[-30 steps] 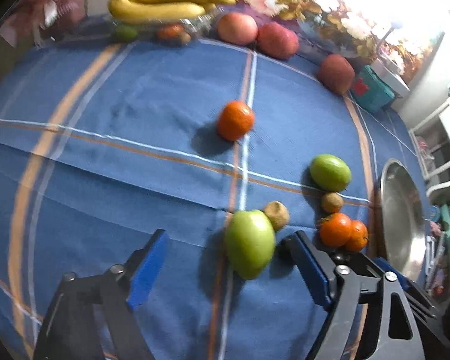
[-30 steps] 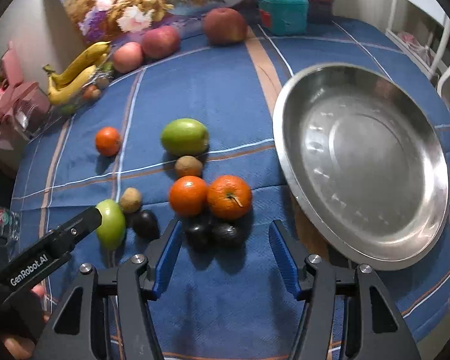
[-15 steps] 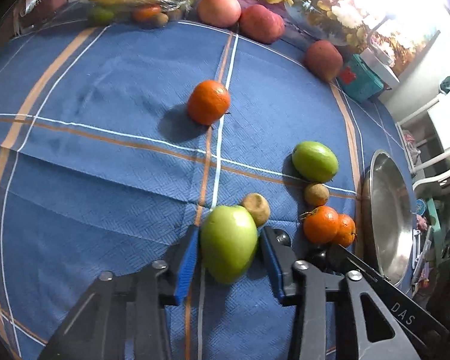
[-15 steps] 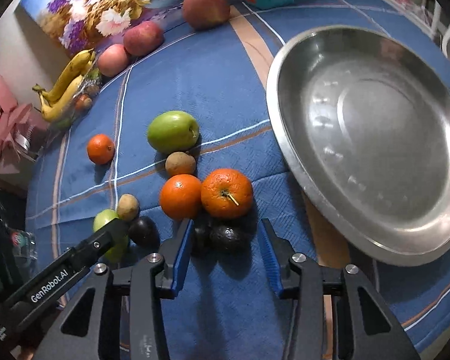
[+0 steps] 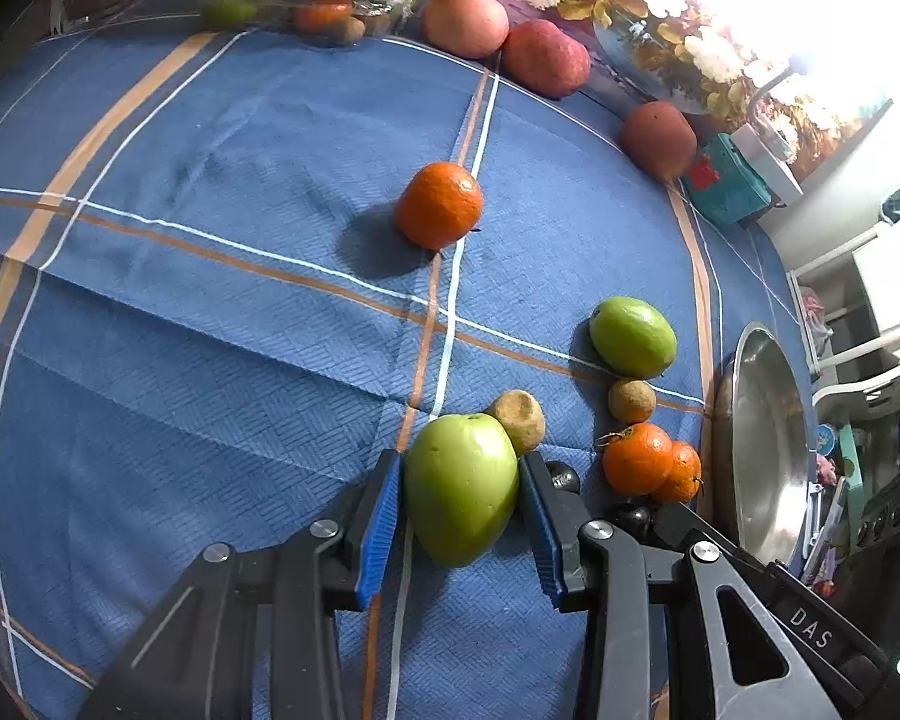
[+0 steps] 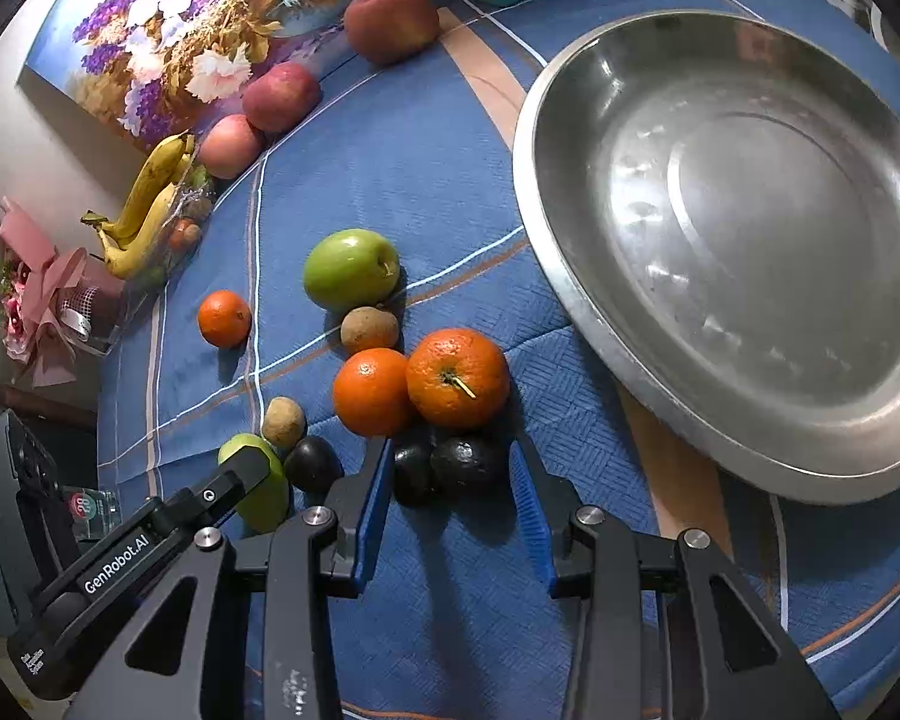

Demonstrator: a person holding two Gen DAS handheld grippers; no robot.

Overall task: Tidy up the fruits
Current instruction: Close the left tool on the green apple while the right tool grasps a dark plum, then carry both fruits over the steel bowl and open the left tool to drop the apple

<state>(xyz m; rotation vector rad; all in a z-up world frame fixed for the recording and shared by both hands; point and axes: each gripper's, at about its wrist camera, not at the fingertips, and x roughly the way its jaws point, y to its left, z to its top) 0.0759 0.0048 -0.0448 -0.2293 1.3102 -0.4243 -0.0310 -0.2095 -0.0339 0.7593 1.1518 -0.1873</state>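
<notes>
Left gripper (image 5: 459,501): fingers pinched the green apple (image 5: 461,489) on the blue cloth (image 5: 210,360); a small brown fruit (image 5: 519,417) touched it
Right gripper (image 6: 447,495): fingers spread around two dark avocados (image 6: 450,468); two oranges (image 6: 423,381) just beyond
Steel tray (image 6: 570,276): at right, apart from the fruits

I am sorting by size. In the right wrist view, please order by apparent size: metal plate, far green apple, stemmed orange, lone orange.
1. metal plate
2. far green apple; stemmed orange looks alike, nearer the camera, so unsure
3. lone orange
</notes>
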